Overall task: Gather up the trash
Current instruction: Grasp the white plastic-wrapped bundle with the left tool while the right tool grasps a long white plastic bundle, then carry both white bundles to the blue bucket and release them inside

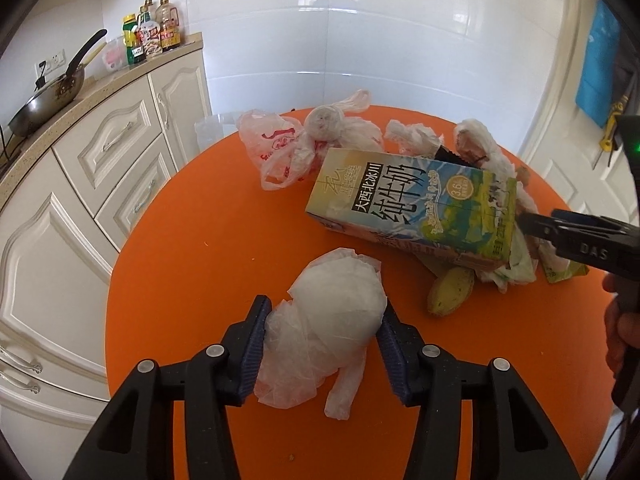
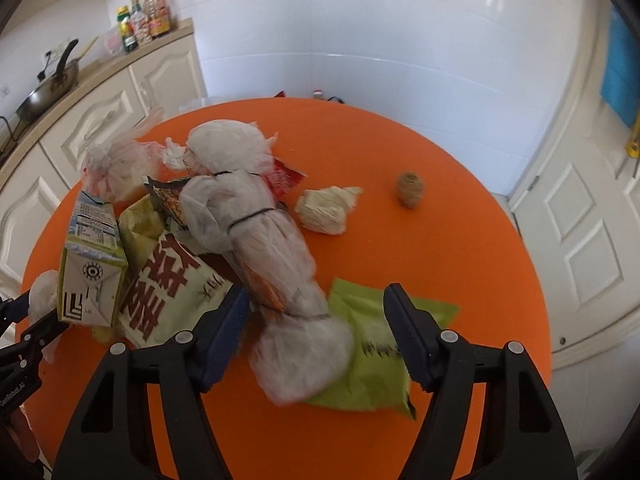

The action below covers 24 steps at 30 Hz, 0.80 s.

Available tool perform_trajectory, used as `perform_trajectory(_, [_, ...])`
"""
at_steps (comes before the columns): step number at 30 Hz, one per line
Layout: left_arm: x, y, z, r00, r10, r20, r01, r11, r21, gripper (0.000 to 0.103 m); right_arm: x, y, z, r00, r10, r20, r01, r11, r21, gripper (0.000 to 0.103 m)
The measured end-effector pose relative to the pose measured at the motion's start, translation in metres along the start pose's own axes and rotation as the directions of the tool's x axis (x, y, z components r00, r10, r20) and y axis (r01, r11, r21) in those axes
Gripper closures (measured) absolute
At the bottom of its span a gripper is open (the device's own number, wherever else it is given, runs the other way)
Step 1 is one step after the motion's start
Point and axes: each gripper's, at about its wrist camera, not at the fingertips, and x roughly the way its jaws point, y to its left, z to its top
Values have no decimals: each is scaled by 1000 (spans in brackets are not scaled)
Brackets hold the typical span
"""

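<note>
My left gripper (image 1: 323,322) is shut on a white plastic-wrapped ball (image 1: 332,312) over the orange round table (image 1: 192,264). A milk carton (image 1: 412,204) lies beyond it on a trash pile, with a banana (image 1: 450,292) at its near end. My right gripper (image 2: 316,312) is open, its fingers on either side of a long tied white bag bundle (image 2: 260,240); the bundle's near end lies on a green wrapper (image 2: 376,360). The right gripper shows in the left wrist view (image 1: 532,220), at the carton's right end. The carton (image 2: 92,264) stands left in the right wrist view.
Knotted plastic bags (image 1: 288,148) lie at the table's far side. A crumpled paper (image 2: 326,208) and a twine ball (image 2: 410,189) lie on the right part. Cream cabinets (image 1: 80,184) with a wok (image 1: 48,100) and bottles (image 1: 154,34) stand left. A white door (image 2: 580,220) is right.
</note>
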Motion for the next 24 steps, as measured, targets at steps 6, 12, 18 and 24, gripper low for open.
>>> perform_trajectory(6, [-20, -14, -19, 1000, -3, 16, 3, 1000, -1, 55, 16, 5, 13, 991, 131, -33, -132, 991, -13, 66])
perform_trajectory(12, [-43, -16, -30, 999, -1, 45, 1, 1000, -18, 56, -17, -7, -5, 983, 177, 43, -179, 982, 51, 68])
perform_trajectory(18, [-73, -32, -39, 997, -3, 76, 4, 1000, -7, 56, -54, -31, -28, 961, 246, 125, -263, 955, 137, 68])
perform_trajectory(24, [-113, -71, -40, 992, -24, 122, 24, 1000, 5, 56, -91, -58, -50, 946, 265, 189, -298, 937, 181, 68])
